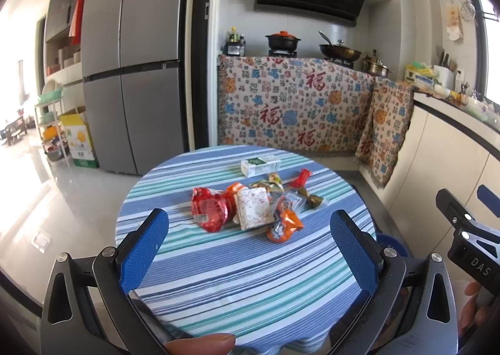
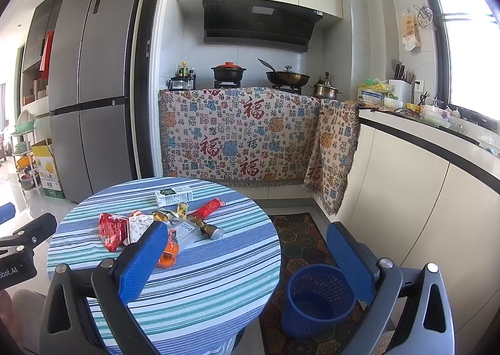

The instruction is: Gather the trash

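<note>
Several snack wrappers lie in a heap on the round striped table point(image 1: 237, 273): a red foil wrapper point(image 1: 208, 209), a white patterned packet point(image 1: 252, 207), an orange packet point(image 1: 282, 225), a red tube wrapper point(image 1: 300, 177), a dark green wrapper point(image 1: 311, 199) and a white-green carton point(image 1: 260, 165). My left gripper point(image 1: 250, 231) is open and empty, above the table's near side. My right gripper point(image 2: 247, 245) is open and empty, above the table's right edge. The heap point(image 2: 162, 227) lies to its left. A blue bin point(image 2: 317, 302) stands empty on the floor right of the table.
A patterned rug point(image 2: 300, 239) lies under the bin. White cabinets point(image 2: 415, 199) run along the right. A cloth-draped stove counter point(image 2: 237, 136) with pots is behind the table, a grey fridge point(image 2: 90, 99) to the left. The right gripper's body point(image 1: 468, 236) shows in the left wrist view.
</note>
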